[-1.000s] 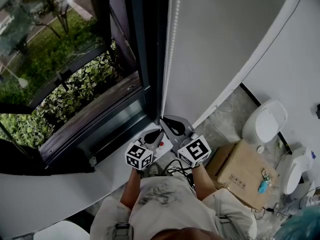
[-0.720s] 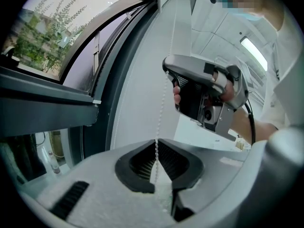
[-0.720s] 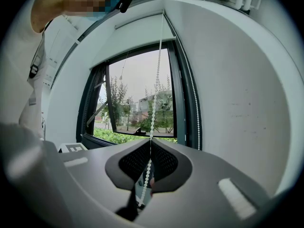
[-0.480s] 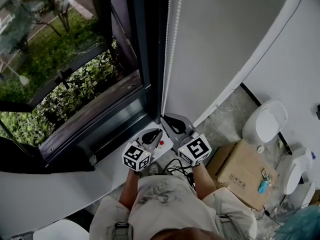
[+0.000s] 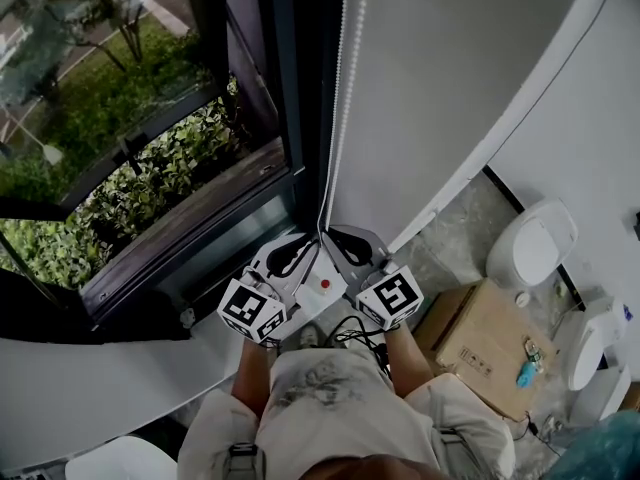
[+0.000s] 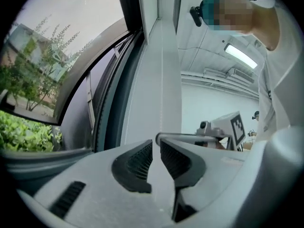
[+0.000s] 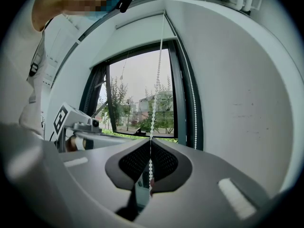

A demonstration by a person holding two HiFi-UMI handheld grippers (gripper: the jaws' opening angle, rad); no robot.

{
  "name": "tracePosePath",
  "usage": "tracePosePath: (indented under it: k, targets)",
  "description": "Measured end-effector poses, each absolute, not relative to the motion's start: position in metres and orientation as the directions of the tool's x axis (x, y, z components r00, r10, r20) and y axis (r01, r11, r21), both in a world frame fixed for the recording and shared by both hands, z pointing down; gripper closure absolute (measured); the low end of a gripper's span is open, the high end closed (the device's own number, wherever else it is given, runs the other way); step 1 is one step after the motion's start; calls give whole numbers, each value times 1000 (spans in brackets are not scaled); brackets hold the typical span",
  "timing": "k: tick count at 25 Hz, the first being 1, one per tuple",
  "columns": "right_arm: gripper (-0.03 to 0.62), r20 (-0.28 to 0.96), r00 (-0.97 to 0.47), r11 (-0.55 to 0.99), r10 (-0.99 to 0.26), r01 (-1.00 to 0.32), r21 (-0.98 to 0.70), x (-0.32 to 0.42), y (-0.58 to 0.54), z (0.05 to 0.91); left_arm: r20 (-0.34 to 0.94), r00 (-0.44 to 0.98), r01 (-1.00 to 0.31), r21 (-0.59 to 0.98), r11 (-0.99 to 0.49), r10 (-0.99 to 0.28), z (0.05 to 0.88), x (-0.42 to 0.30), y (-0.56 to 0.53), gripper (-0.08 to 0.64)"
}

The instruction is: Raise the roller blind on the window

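Observation:
A white bead chain (image 5: 345,98) hangs down the dark window frame (image 5: 285,118). My right gripper (image 5: 330,238) is shut on the chain's lower end. In the right gripper view the beads (image 7: 154,103) run down between the closed pads (image 7: 164,160), and a second strand (image 7: 190,94) hangs by the frame. A pale band (image 7: 137,34), seemingly the blind, crosses the window's top and the glass below it is uncovered. My left gripper (image 5: 308,248) sits just left of the right one. Its jaws (image 6: 156,148) stand a narrow gap apart with nothing between them.
A white wall (image 5: 450,88) runs to the right of the window, with a white sill (image 5: 150,368) below. A cardboard box (image 5: 480,343) and white rounded fixtures (image 5: 530,243) stand on the floor at the right. Green shrubs (image 5: 120,198) lie outside.
My left gripper has risen and swung in toward the chain's foot, next to the right gripper. The right gripper has stayed on the chain.

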State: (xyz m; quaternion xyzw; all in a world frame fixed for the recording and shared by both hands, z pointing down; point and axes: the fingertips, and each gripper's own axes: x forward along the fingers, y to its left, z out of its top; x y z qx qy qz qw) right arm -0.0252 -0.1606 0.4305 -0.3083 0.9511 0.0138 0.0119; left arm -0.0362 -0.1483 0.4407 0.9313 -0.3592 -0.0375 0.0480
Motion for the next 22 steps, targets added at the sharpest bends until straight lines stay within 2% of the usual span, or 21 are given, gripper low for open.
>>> tracePosePath:
  k: [8, 22]
  targets:
    - [580, -34, -807, 807, -590, -591, 18, -26, -161, 431, -155, 744, -656, 16, -754, -650, 371, -36, -154, 497]
    - [580, -35, -804, 804, -593, -594, 20, -32, -161, 431, -230, 757, -639, -65, -766, -612, 312, -24, -164, 477]
